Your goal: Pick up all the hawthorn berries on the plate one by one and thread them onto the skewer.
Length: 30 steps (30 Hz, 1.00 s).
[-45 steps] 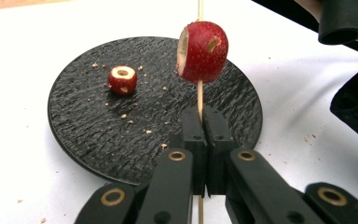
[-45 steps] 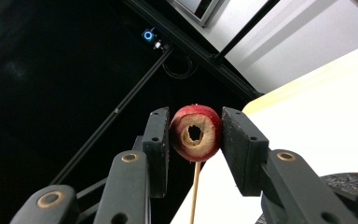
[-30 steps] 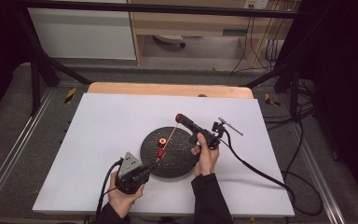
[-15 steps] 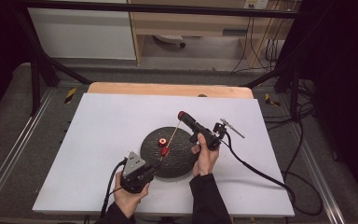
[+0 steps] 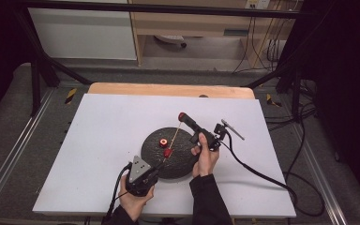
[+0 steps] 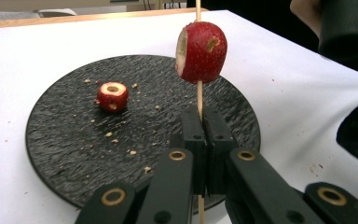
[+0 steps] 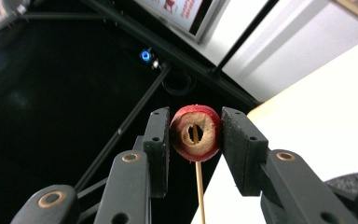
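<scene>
Bamboo, thin and pale: the skewer [image 6: 199, 95] runs straight up between the left gripper [image 6: 206, 122] fingers, which are clenched on its lower end. Just above those fingertips, a cored red fruit [image 6: 201, 52] sits threaded on the stick, its hollow showing on the side. Off to the left of the fingers, a second red piece [image 6: 112, 96] lies on the black slate plate [image 6: 56, 135], crumbs scattered around it. Beyond the plate, the white tabletop [image 6: 279, 79] spreads out to a wooden edge.

Over on the right gripper [image 7: 196, 133], the fingers are grasping a red fruit ring [image 7: 196, 133], one pad pressed on each flank, and the skewer tip pokes up through its hole from below. Past those fingers hangs a sign with red print, too small and cut off to read, and a small blue light glows in the dark behind.

From above, the left gripper [image 5: 145, 176] sits at the near rim of the plate [image 5: 183, 166] and the right gripper [image 5: 183, 117] reaches over its far side, with the skewer [image 5: 174, 136] slanting between them.

Against the earlier pictures, the left gripper has drifted slightly toward the near edge of the tabletop, and the threaded fruit [image 5: 167, 153] now rides lower on the stick, closer to the left fingers. Right hand [image 5: 205, 157] holds its spot.
</scene>
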Tool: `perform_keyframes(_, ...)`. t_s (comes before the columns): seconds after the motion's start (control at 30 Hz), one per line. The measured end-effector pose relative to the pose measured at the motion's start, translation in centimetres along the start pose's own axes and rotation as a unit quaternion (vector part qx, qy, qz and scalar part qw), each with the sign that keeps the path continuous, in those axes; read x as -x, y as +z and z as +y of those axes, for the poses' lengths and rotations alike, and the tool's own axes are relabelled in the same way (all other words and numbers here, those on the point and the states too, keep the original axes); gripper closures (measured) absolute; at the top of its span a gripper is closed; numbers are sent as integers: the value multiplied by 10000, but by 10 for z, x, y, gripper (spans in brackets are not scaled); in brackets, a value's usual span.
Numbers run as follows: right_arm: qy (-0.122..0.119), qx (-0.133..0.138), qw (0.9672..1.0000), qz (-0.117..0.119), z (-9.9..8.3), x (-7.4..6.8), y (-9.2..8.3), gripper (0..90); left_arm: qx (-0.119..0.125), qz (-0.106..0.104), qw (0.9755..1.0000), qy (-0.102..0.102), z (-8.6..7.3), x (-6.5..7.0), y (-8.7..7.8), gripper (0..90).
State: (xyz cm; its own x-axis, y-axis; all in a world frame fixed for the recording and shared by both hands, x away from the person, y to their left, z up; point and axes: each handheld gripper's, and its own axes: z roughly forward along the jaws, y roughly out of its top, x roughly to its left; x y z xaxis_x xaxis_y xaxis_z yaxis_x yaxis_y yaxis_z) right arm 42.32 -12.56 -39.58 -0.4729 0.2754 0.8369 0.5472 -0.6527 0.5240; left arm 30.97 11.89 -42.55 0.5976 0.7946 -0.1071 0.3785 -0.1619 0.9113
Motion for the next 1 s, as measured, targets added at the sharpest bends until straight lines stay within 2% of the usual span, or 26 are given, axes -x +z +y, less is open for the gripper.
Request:
perform_keyframes(0.03, 31, 68, 10000, -2, 2, 0, 0, 641, 11, 24, 10000, 11, -1, 0, -1, 888)
perform_keyframes(0.2, 140, -26, 9999, -30, 2, 0, 0, 641, 73, 62, 10000, -6, -1, 1, 0, 887)
perform_keyframes(0.3, 272, -38, 9996, -17, 0, 3, 1, 641, 45, 88, 10000, -12, -2, 5, 2, 887)
perform_keyframes(0.37, 261, -44, 9996, -29, 0, 2, 1, 641, -18, 94, 9999, -90, 0, 4, 3, 888)
perform_keyframes(0.47, 18, -47, 9999, -98, 0, 1, 0, 641, -56, 109, 9998, -127, 2, 6, 2, 887)
perform_keyframes(0.53, -185, 28, 9998, -122, 0, 1, 0, 642, -104, 69, 9997, -197, 3, 7, 0, 887)
perform_keyframes(0.6, -282, 144, 9994, -140, 1, 2, 0, 642, -156, 84, 9995, -248, 2, 7, -2, 887)
perform_keyframes(0.77, -600, 108, 9980, -174, -1, 5, 2, 643, -409, 20, 9982, -430, 2, 7, 4, 887)
perform_keyframes(0.87, -624, -26, 9979, -189, -4, 9, 4, 643, -399, -23, 9980, -498, 4, 9, 6, 887)
perform_keyframes(1.0, -615, -14, 9980, -139, -5, 8, 3, 643, -390, -137, 9972, -623, 7, 7, 10, 888)
